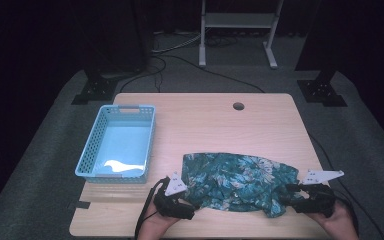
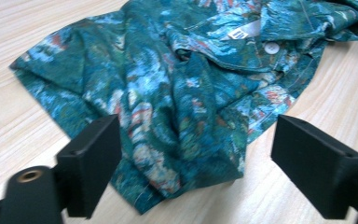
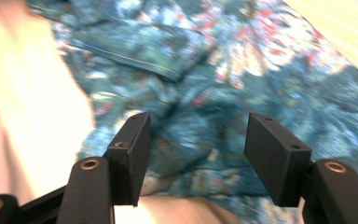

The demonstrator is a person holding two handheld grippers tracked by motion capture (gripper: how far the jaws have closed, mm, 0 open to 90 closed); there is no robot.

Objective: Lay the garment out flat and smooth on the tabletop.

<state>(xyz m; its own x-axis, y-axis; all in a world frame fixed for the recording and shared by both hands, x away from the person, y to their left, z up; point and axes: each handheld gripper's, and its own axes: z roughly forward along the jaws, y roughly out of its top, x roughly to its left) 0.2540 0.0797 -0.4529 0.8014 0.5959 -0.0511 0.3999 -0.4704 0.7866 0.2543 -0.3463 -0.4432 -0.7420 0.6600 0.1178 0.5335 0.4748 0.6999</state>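
High view is showing a person's two hands coming in from the near edge of the table [image 1: 205, 107], each one holding a claw. The left claw [image 1: 186, 196] is sitting at the near left end of a teal flowered shirt [image 1: 237, 182], and the right claw [image 1: 286, 192] is sitting at the near right end of the same shirt, so the crumpled shirt is lying on the table between the two claws, slightly beyond them. A light blue basket [image 1: 116, 144] is standing on the table further away from the left claw, on its outer side, well apart from the shirt. Left gripper view is showing the left claw [image 2: 196, 158] with its jaws standing wide apart; the near fold of the shirt [image 2: 186, 88] is lying on the wood in the gap between them, but the pads are not pressing on the cloth. A white button [image 2: 271, 47] and a small label are showing near the collar, beyond this claw. Right gripper view, which is somewhat blurred, is showing the right claw [image 3: 198, 154] with its jaws also standing apart, and the shirt [image 3: 242, 70] is spreading under and in front of them without being pinched. Both claws are open and are not gripping anything.
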